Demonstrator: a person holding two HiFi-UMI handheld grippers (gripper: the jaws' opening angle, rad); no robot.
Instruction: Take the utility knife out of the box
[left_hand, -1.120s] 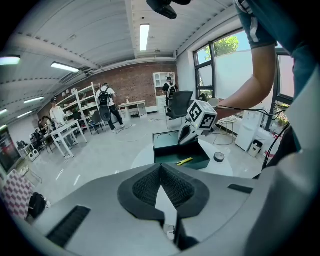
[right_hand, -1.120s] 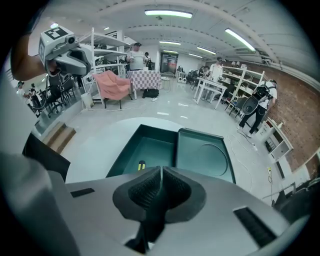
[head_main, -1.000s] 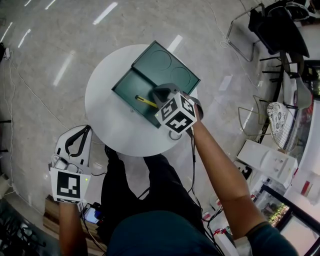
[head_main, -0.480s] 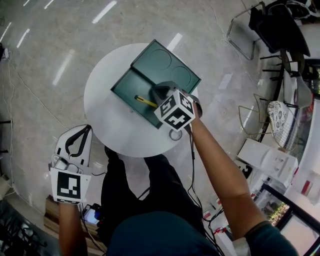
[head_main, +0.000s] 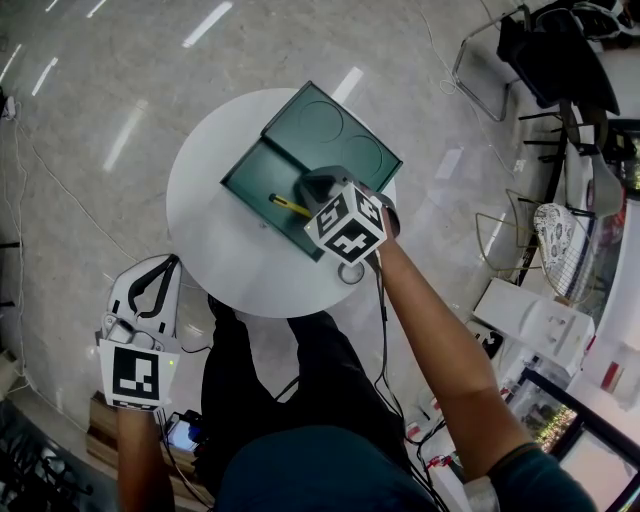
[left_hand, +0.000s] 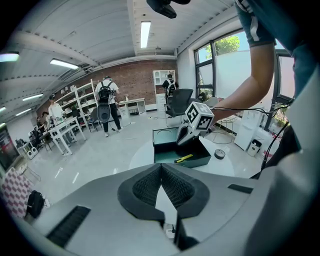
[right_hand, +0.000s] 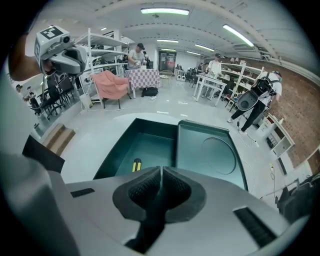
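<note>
A dark green box (head_main: 262, 180) stands open on a round white table (head_main: 215, 240), its lid (head_main: 335, 135) laid flat beside it. Inside the box lies the yellow utility knife (head_main: 290, 205), also seen in the right gripper view (right_hand: 136, 164) and in the left gripper view (left_hand: 184, 158). My right gripper (head_main: 305, 190) hangs over the box's near wall, just right of the knife, pointing steeply down, shut on nothing (right_hand: 161, 170). My left gripper (head_main: 177, 259) is held off the table over the floor at the lower left, shut and empty (left_hand: 161, 166).
A small round ring-like object (head_main: 350, 271) sits on the table near its front edge. Chairs (head_main: 500, 50) and white boxes (head_main: 530, 315) stand on the floor to the right. People, tables and shelves (left_hand: 80, 107) are far off across the room.
My right gripper has edged slightly left over the box, closer to the knife. The left gripper has stayed where it was.
</note>
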